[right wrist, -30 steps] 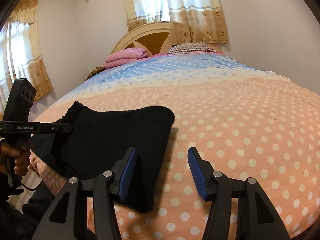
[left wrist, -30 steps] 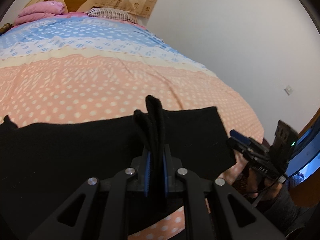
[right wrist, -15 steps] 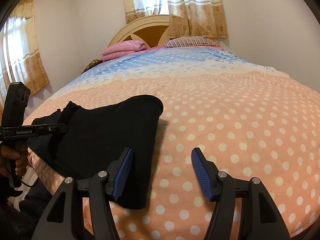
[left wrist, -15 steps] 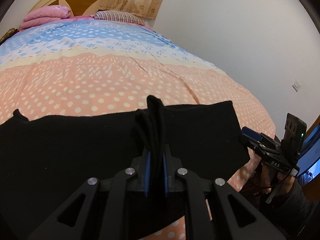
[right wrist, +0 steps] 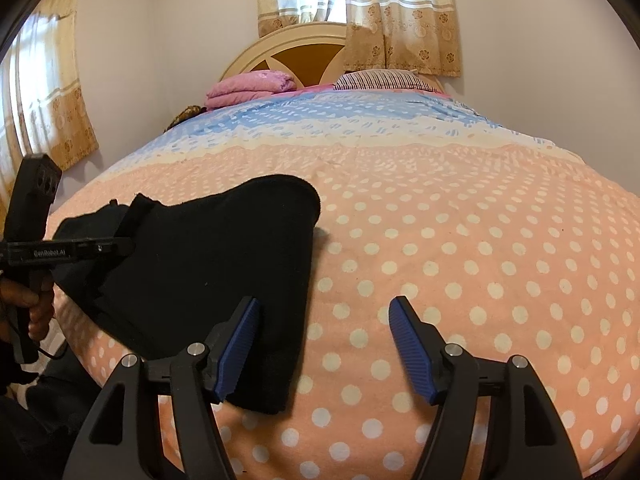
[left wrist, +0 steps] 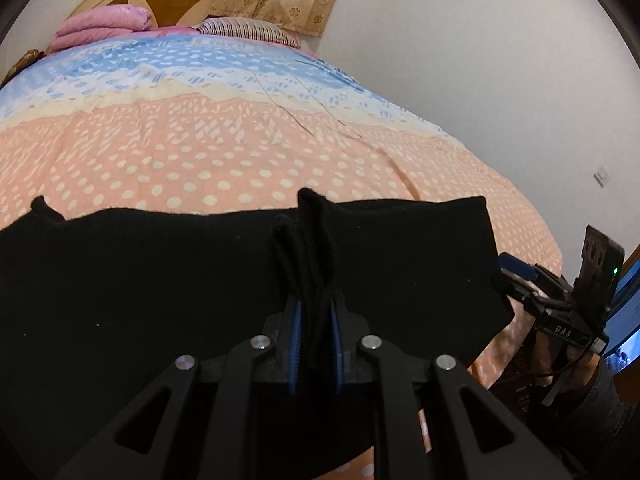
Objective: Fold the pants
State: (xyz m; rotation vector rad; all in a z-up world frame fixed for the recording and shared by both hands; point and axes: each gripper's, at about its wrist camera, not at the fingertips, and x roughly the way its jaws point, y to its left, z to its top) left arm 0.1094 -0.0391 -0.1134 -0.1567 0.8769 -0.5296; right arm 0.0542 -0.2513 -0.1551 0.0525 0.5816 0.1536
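Two wrist views cover the scene, and the black pants (left wrist: 160,280) fill the lower half of the left one so darkly that folds and seams are hard to make out; their near edge is hidden under the gripper frame and their left end runs out of view. They lie flat across the foot of the bed (left wrist: 240,152), on the peach polka-dot quilt. The left gripper (left wrist: 316,336) points forward over the cloth, its jaws nearly together and pinching a raised bunch of the black fabric that stands up between the blue pads (left wrist: 295,336). At the far right of that view the right gripper (left wrist: 520,276) sits just off the pants' right end, the hand under it mostly cut off.

In the right wrist view, the left gripper (right wrist: 116,246) reaches in from the left edge, side on, with dark fabric draped around its tip. The pants (right wrist: 208,264) spread from there to a rounded end. The right gripper (right wrist: 324,344) hovers level, jaws spread wide and holding nothing, the left pad (right wrist: 240,344) over the pants' near corner; contact cannot be told.
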